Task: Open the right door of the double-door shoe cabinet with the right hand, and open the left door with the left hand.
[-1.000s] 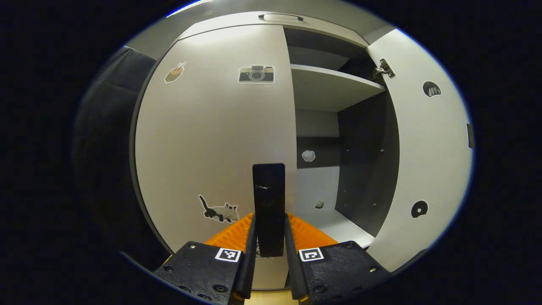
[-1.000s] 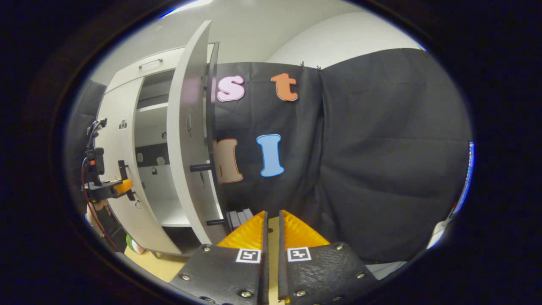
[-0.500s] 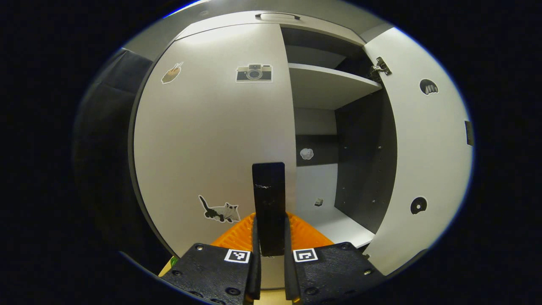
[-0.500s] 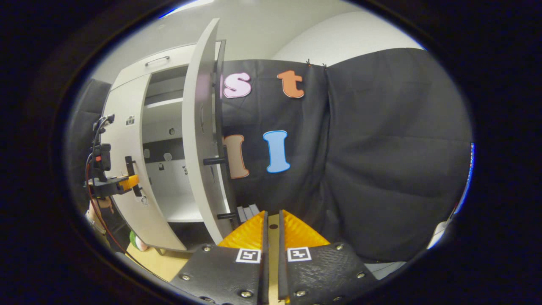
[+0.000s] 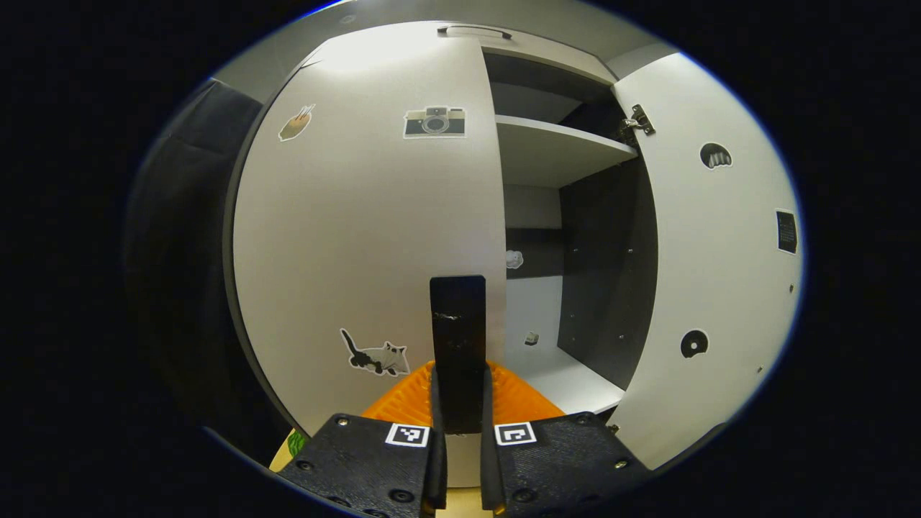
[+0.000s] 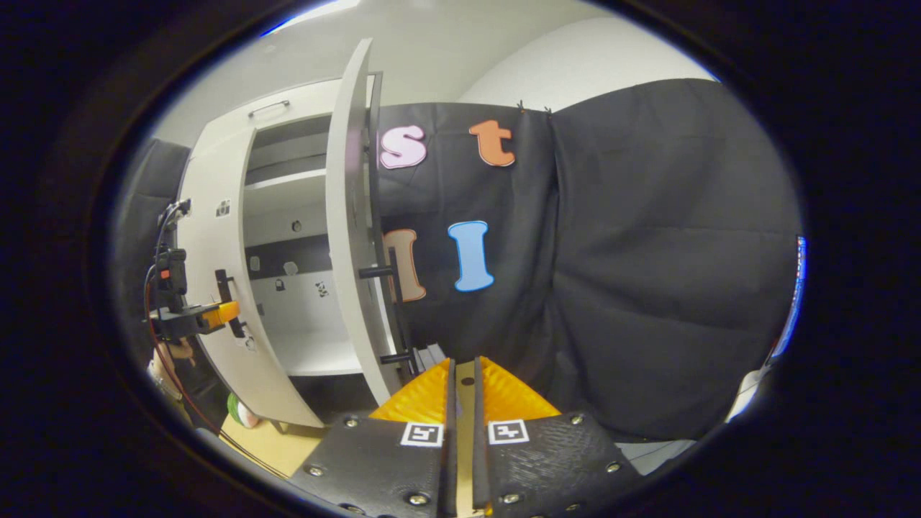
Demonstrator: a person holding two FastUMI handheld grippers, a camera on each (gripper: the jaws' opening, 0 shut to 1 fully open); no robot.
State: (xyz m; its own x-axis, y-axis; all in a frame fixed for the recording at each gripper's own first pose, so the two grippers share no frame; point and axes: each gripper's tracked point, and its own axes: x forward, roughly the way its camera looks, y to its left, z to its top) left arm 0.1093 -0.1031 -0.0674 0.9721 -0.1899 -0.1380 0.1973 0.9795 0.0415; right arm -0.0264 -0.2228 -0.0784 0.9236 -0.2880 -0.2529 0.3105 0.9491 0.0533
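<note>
Two doors: right door (image 5: 712, 252) stands swung wide on its hinge; left door (image 5: 367, 216) is flat against the cabinet front, not yet opened.
Left claw (image 5: 458, 392): my fingers are closed on the left door's handle (image 5: 457, 338), one pressing each side of it.
Handle axis: the dark bar runs upright, rising straight up out of my grip, along the door's inner edge beside the open half of the cabinet.
Direction of the door from my left claw: dead ahead and touching; the panel spreads off to the left of the handle, so I judge its hinge is on that far left side.
What the pull turns on: I judge I must draw back toward myself and let the handle arc out to the left, keeping the bar upright in my grip so it does not twist free.
Right claw (image 6: 460, 399): its fingers stand nearly together with a thin gap and nothing between them, near the right door's outer edge (image 6: 352, 237) but apart from it.
Nearer hand: my left, which in the right gripper view is seen gripping that handle (image 6: 224, 302).
Progress: about half, by my reckoning.
</note>
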